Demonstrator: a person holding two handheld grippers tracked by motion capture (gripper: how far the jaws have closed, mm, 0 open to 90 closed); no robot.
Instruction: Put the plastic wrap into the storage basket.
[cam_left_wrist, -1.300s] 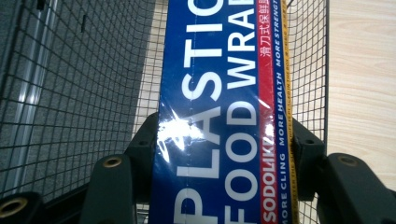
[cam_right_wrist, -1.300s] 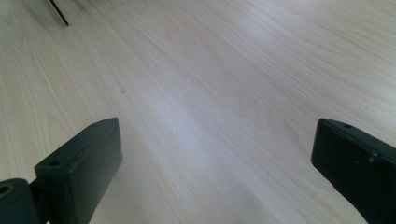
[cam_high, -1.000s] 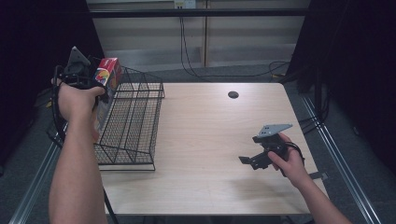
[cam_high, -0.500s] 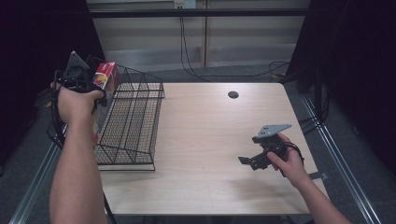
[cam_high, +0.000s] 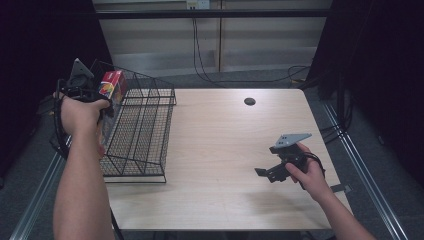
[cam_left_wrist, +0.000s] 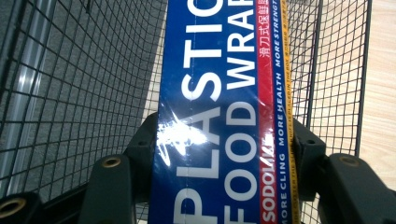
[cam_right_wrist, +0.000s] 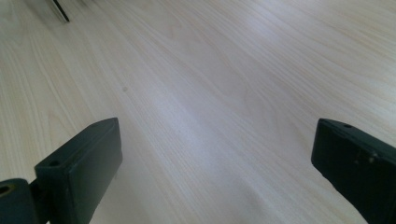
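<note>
We have the plastic food wrap box (cam_left_wrist: 219, 112) clenched between the left tongs (cam_left_wrist: 219, 154), their black jaws pressing on its two long sides, and it hangs over the wire basket (cam_high: 145, 130) at the basket's far left corner, its red end (cam_high: 111, 84) up above the rim. From the left gripper view we look down the length of the box into the basket, with mesh on both sides of it, so the box appears to be already partly within the walls or just above them; we cannot tell whether its lower end touches the mesh floor.

The step in hand, as we judge it, is lowering the box into the basket. To do it well we keep the box parallel to the nearest basket wall and away from the inner wire dividers, so no corner catches in the mesh. We go down slowly until the lower end rests on the floor, and only then spread the jaws, because a glossy film-wrapped carton can slip or topple if let go early.

The right tongs (cam_right_wrist: 210, 158) are released, jaws wide apart above bare tabletop (cam_right_wrist: 224, 74), well to the right of the basket, and we leave them resting there.
</note>
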